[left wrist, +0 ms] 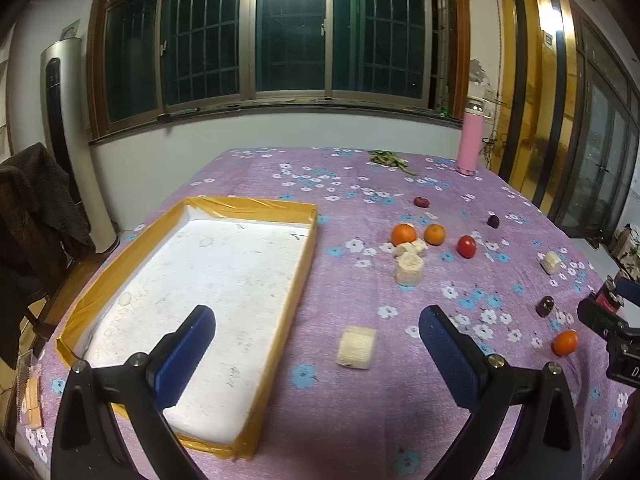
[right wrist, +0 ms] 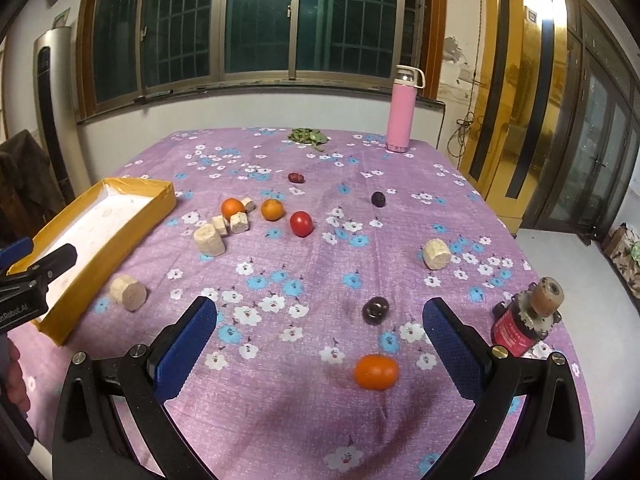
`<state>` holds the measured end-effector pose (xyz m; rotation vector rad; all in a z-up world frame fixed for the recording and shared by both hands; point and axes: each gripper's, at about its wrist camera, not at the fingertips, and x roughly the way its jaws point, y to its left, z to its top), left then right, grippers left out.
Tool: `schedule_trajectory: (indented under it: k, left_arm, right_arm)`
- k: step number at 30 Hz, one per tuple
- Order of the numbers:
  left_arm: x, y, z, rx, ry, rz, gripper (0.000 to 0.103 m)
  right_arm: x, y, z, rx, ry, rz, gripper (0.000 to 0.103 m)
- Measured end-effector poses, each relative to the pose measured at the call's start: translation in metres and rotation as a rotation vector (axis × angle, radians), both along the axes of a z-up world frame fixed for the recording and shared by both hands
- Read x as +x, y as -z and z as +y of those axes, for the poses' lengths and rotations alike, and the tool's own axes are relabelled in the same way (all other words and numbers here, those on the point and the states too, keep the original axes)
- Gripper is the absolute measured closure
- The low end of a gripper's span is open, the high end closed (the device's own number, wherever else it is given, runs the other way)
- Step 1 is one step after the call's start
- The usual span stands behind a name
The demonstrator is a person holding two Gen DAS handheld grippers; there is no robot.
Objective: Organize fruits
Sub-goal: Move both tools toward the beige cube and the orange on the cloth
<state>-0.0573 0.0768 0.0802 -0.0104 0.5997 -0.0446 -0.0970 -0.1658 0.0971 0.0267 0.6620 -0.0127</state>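
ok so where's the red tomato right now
The red tomato sits mid-table on the purple cloth, just right of the two oranges and well clear of the yellow-edged tray on the left.

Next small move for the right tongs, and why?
Probably lower the right tongs onto the nearest orange: both tongs are open and hold nothing, that orange lies between the fingers, and the yellow-rimmed tray holds no fruit.

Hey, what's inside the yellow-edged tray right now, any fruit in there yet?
No fruit shows in the tray: only its bare white floor with faint marks. The left gripper has one finger covering a small near patch, and the oranges lie outside it on the tablecloth.
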Motion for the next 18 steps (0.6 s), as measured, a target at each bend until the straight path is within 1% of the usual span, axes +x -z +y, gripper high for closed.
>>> schedule_trajectory:
  k: [9, 18]
  left_arm:
    - [0.003, 0.003, -0.025, -0.029, 0.062, 0.019, 0.000]
    - [0.003, 0.004, -0.047, -0.025, 0.112, 0.019, 0.000]
  right_arm:
    - [-0.006, 0.001, -0.016, -0.017, 0.036, 0.010, 0.000]
    - [-0.011, 0.006, -0.026, -0.042, 0.059, 0.024, 0.000]
